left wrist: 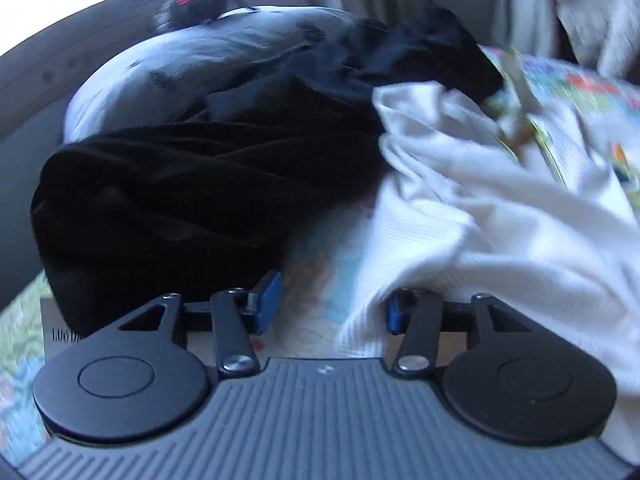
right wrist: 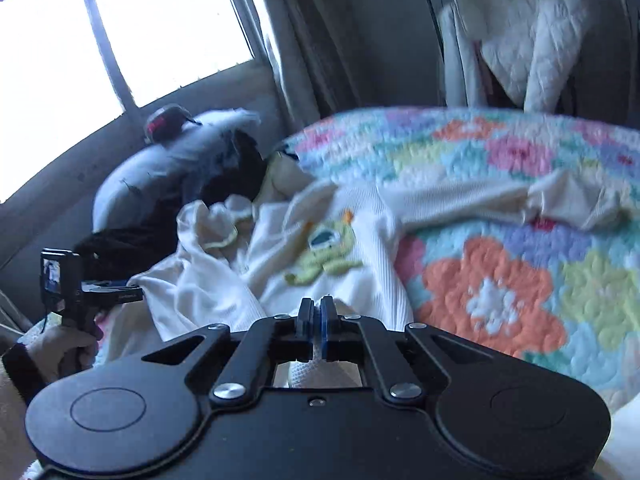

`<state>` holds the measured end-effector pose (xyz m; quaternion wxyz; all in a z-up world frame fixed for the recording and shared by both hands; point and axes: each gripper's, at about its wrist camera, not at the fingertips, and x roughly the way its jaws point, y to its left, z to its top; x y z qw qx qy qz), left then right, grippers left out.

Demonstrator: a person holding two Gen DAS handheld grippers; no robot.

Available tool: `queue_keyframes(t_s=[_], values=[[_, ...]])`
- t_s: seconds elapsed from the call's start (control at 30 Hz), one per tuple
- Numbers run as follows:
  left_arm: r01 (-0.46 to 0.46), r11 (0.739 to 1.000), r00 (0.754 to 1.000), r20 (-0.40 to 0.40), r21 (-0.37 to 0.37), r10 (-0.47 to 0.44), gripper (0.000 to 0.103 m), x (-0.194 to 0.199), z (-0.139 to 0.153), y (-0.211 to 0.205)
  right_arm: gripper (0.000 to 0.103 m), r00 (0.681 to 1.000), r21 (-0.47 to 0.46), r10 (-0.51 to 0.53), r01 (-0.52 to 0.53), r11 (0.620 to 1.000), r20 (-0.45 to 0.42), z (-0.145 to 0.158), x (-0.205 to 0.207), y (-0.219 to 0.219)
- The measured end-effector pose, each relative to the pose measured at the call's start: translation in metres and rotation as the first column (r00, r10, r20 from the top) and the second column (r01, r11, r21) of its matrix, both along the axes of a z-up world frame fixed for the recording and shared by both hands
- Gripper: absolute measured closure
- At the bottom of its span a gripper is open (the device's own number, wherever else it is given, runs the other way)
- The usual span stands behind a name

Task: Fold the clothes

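Right gripper [right wrist: 316,312] clamped on ribbed white fabric — the pinched bit mostly hidden behind its frame. Left gripper [left wrist: 330,304] gapes, the white top [left wrist: 480,216] draped over one blue pad. The top sprawls on the quilt [right wrist: 500,280]; beyond, blurred — black clothes [left wrist: 180,184].

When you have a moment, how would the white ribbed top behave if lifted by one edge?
The white ribbed top likely droops: it lies crumpled. Probably light, since the right claw pinches only its thin edge.
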<state>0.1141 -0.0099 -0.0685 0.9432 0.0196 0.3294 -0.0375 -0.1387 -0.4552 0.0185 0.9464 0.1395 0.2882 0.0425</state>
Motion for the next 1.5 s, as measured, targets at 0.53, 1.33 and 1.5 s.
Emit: queue_keyframes(t_s=[0.53, 1.33, 1.5], values=[[-0.239, 0.863, 0.968, -0.173, -0.445, 0.179, 0.034, 0.0, -0.029, 0.092, 0.055, 0.943, 0.07, 0.121, -0.104, 0.992, -0.311, -0.062, 0.009, 0.035], [-0.069, 0.938, 0.993, -0.115, -0.341, 0.032, 0.027, -0.02, 0.031, 0.048, 0.079, 0.805, 0.167, 0.435, -0.403, 0.9, -0.403, -0.085, 0.003, 0.07], [-0.021, 0.939, 0.987, -0.155, -0.343, -0.034, 0.026, -0.018, 0.018, 0.027, 0.056, 0.894, 0.278, 0.301, -0.213, 0.937, -0.33, -0.072, -0.001, 0.034]])
